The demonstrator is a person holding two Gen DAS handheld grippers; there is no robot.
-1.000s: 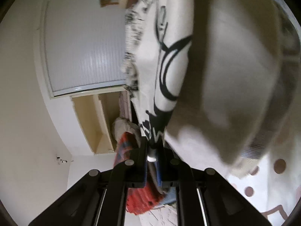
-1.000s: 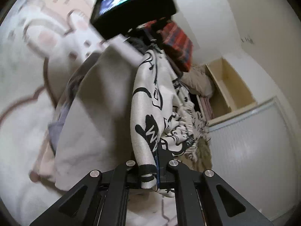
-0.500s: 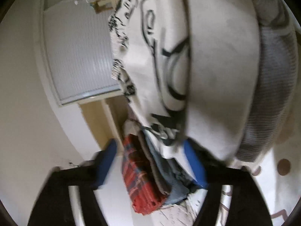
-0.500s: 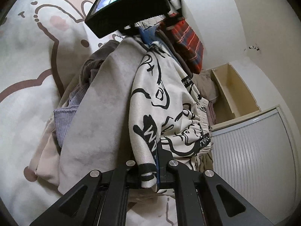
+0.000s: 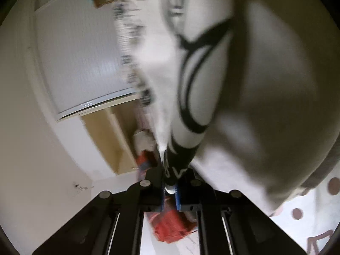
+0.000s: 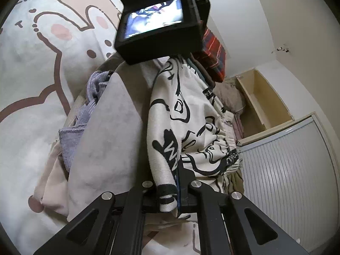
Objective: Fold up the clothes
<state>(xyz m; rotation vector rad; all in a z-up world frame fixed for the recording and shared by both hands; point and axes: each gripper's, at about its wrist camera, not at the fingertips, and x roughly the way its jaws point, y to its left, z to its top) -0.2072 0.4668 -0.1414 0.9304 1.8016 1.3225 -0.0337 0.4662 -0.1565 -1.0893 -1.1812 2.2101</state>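
Observation:
A white garment with black cartoon print [image 6: 187, 114] hangs stretched between both grippers, held above the bed. My right gripper [image 6: 169, 197] is shut on one black-trimmed hem edge. My left gripper [image 5: 170, 182] is shut on another printed edge of the same garment [image 5: 191, 74]; it shows from behind in the right wrist view [image 6: 161, 19], at the garment's far end. The left wrist view is motion-blurred.
A pile of clothes lies under the garment: grey fabric [image 6: 106, 140], a lavender knit [image 6: 72, 140], a red plaid piece [image 6: 214, 48]. The bear-print bedsheet [image 6: 31, 85] spreads left. A wooden shelf [image 6: 265, 102] and a white shutter door [image 6: 293, 174] stand on the right.
My left gripper opened half a second ago and has shut again on the printed garment's edge. The right gripper kept its hold while the garment rose and spread.

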